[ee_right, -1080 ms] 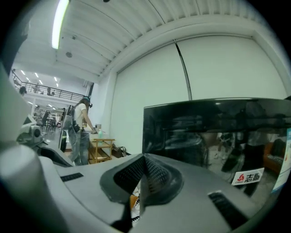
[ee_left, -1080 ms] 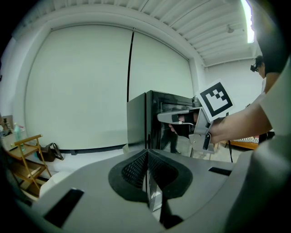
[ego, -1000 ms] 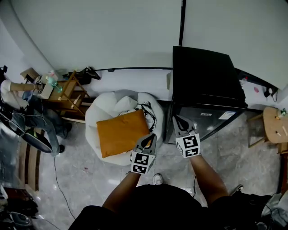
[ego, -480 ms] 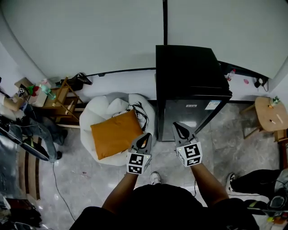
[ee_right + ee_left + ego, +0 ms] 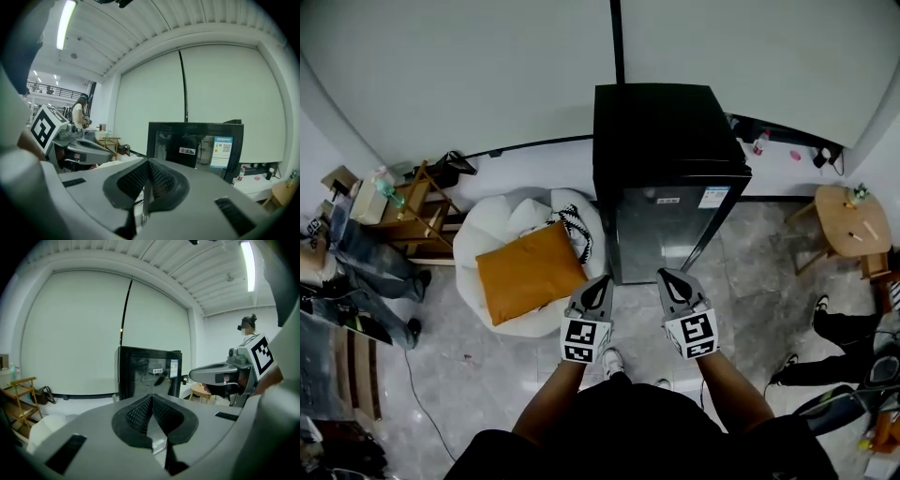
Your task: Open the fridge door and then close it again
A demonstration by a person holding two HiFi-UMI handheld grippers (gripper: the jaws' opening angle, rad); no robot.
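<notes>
Left tongs [image 5: 601, 285] and right tongs [image 5: 668, 278], both clenched on nothing, face the closed fridge door [image 5: 661, 234]; arriving clenched, they could skid off its smooth edge without catching it.

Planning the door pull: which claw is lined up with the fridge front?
The right claw: it points at the fridge door, while the left claw sits off the door's left edge, nearer the orange cushion.

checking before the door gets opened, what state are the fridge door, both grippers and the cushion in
fridge door: closed
left gripper: shut, empty, not touching the door
right gripper: shut, empty, not touching the door
orange cushion: lying on the white beanbag
</notes>
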